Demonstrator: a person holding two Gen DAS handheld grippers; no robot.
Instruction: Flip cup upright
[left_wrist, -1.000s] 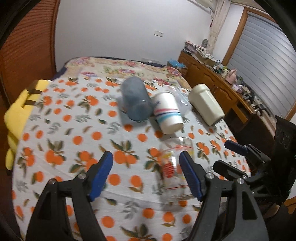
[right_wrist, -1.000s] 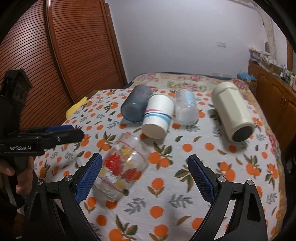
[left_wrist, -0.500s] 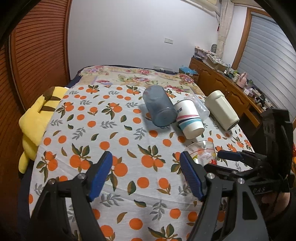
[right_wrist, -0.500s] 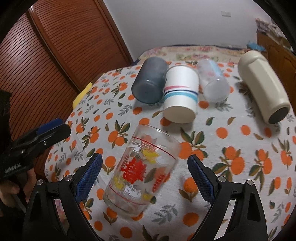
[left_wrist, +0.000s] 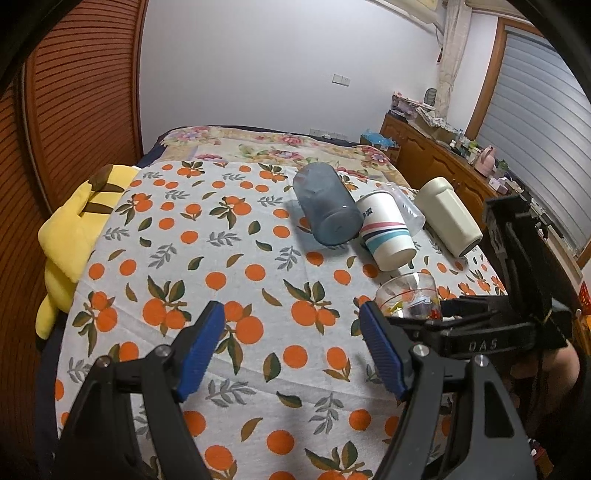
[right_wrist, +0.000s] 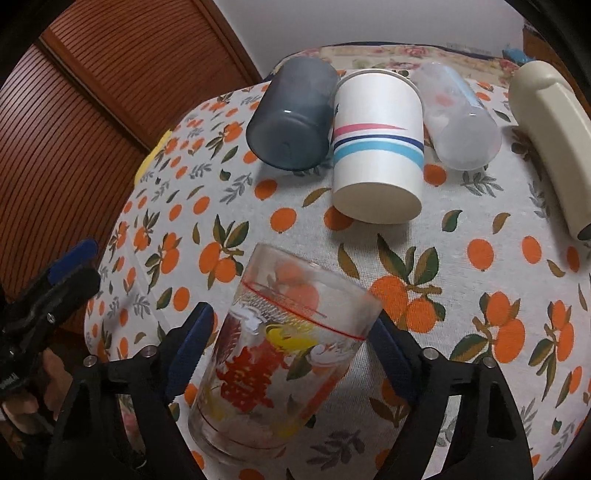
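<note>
Cloth (right_wrist: 480, 206): white, orange-fruit print. Glass (right_wrist: 280, 354): clear, red-yellow print. Paper cup (right_wrist: 376, 147): white, 3 stripes.

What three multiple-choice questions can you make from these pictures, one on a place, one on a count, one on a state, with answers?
1. Where does the dark blue cup lie?
A. against the striped paper cup's left side
B. beside the cream bottle
C. on the yellow plush

2. How many vessels lie in the far row on the orange-print cloth?
A. two
B. four
C. six

3. How is the printed glass?
A. standing upright, untouched
B. tilted between the right tool's pads
C. inside the left tool

Answers: 1 A, the two touch in the right wrist view. 2 B, blue cup, paper cup, clear cup, cream bottle. 3 B, blue pads flank the slanted glass.
</note>
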